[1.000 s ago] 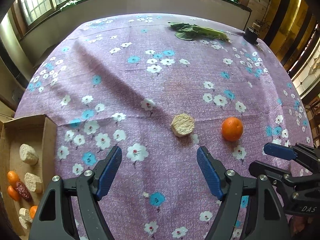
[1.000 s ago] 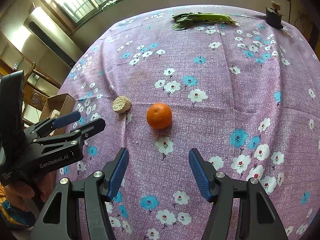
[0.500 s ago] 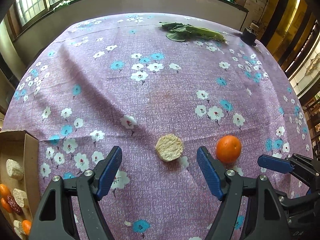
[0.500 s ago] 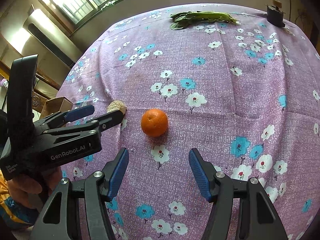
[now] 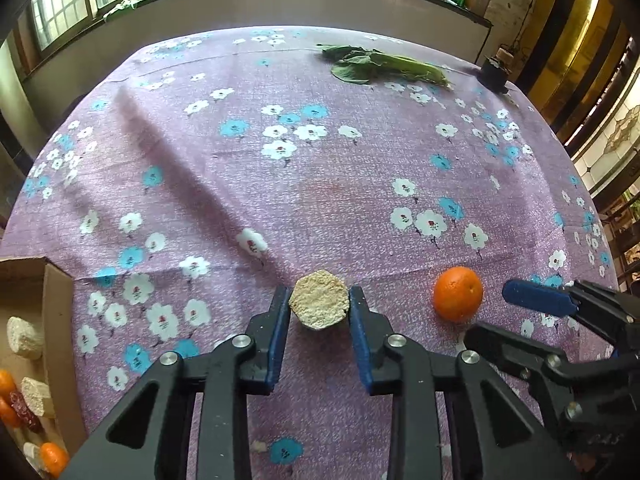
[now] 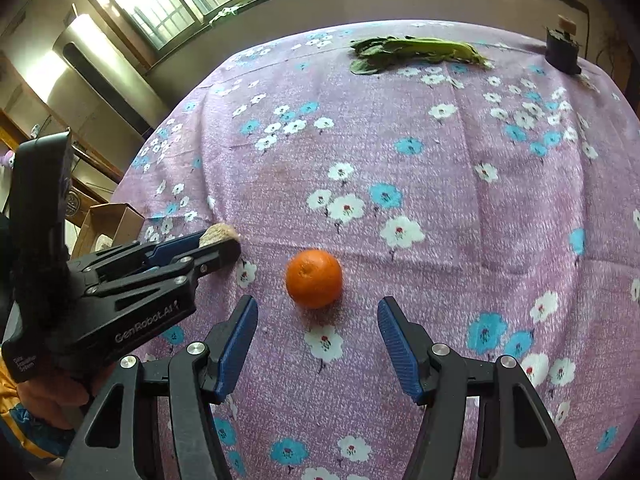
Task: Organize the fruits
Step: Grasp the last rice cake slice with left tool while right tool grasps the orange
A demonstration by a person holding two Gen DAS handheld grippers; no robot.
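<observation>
My left gripper (image 5: 319,300) is shut on a beige, crumbly hexagonal piece (image 5: 319,305) resting on the purple flowered tablecloth; it also shows in the right wrist view (image 6: 219,235). An orange (image 5: 457,293) lies to its right, also in the right wrist view (image 6: 314,278). My right gripper (image 6: 318,320) is open and empty, just short of the orange, jaws wide on either side of it. In the left wrist view the right gripper's fingers (image 5: 536,300) sit beside the orange.
A cardboard box (image 5: 56,320) at the left edge holds beige pieces, small oranges and a red date. Leafy greens (image 5: 380,66) and a small dark pot (image 5: 494,74) lie at the table's far side. A window wall stands behind.
My left gripper moved forward and closed on the beige piece. My right gripper moved closer to the orange and stayed open.
</observation>
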